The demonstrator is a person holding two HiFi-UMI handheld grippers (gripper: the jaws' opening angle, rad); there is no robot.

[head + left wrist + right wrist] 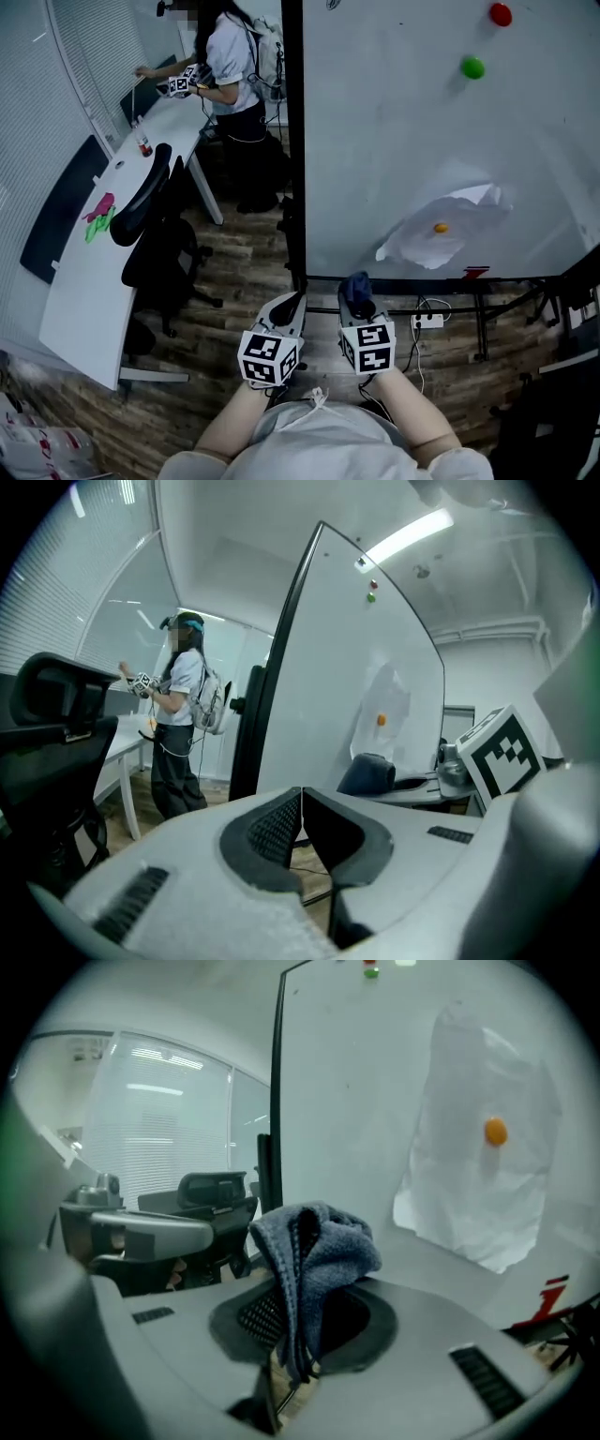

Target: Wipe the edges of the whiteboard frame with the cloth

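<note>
Now, from the head view, a person stands facing a large whiteboard (pixel 394 150) with a thin black whiteboard frame (pixel 292 141) that runs up its left side and along its bottom edge. Both handheld grippers are low and close to the body, near the board's lower left corner but not touching it.

The left gripper (pixel 302 796) has its tongs pressed together with nothing between them. The right gripper (pixel 359 309) pinches a blue-grey cloth (pixel 314 1241). A fold is clamped between the pads and the rest bunches up above the tips. No wiping contact has been made.

A crumpled sheet of paper (pixel 450 225) is pinned to the board by an orange magnet (pixel 441 228), with a green magnet (pixel 472 67) and a red magnet (pixel 501 14) higher up.

The risks are these:
- Only a fold is gripped, so dragging it along the frame could pull the cloth free.
- A stroke that strays inward along the bottom edge could catch the paper, which hangs just above it.
- The board's stand is dim, possibly on wheels, so a firm push might shift it.
</note>
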